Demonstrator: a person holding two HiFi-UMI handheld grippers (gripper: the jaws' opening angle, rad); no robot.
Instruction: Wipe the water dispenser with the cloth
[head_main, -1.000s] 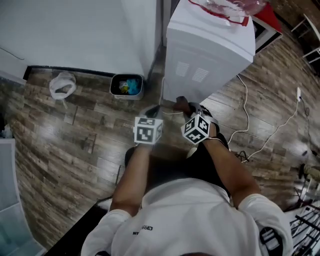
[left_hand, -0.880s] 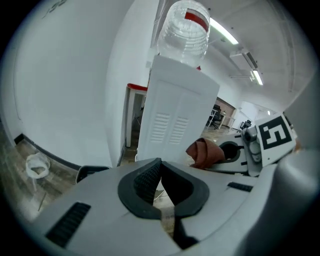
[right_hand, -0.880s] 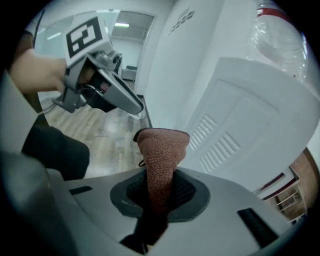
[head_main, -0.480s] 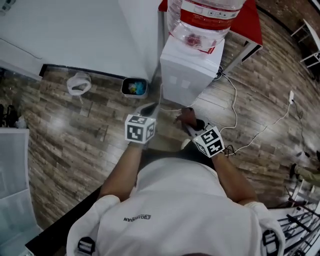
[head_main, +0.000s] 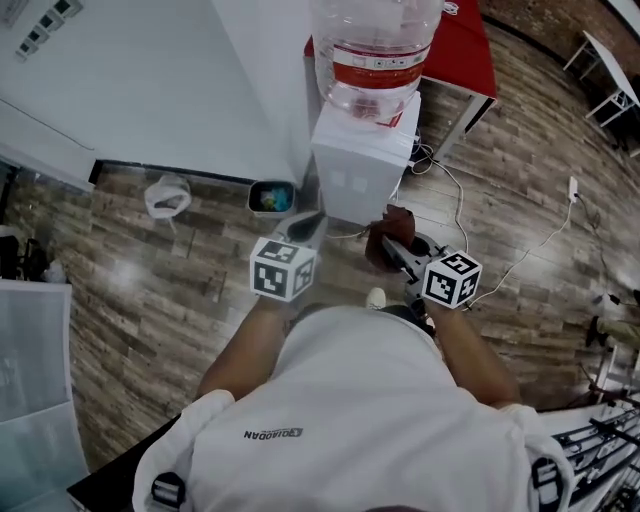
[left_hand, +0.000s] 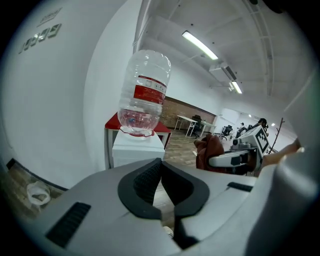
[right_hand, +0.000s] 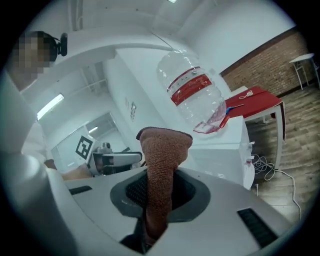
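The brown cloth (right_hand: 161, 170) is pinched in the right tongs (right_hand: 157, 202), near the white water dispenser (head_main: 362, 170); the left tongs (left_hand: 161, 186) are closed on nothing. Soft and limp, the cloth is judged best gripped at a bunched fold.

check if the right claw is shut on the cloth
Shut on the cloth. The right gripper view shows the reddish-brown fabric pinched between the pads of the right claw, its end sticking up beyond them.

— How do we hold our left gripper (left_hand: 161, 165)?
— Forearm stretched forward, jaws together on nothing.
— And our right gripper (right_hand: 159, 192)?
— Out beside it, jaws clamped on the cloth (right_hand: 164, 150).
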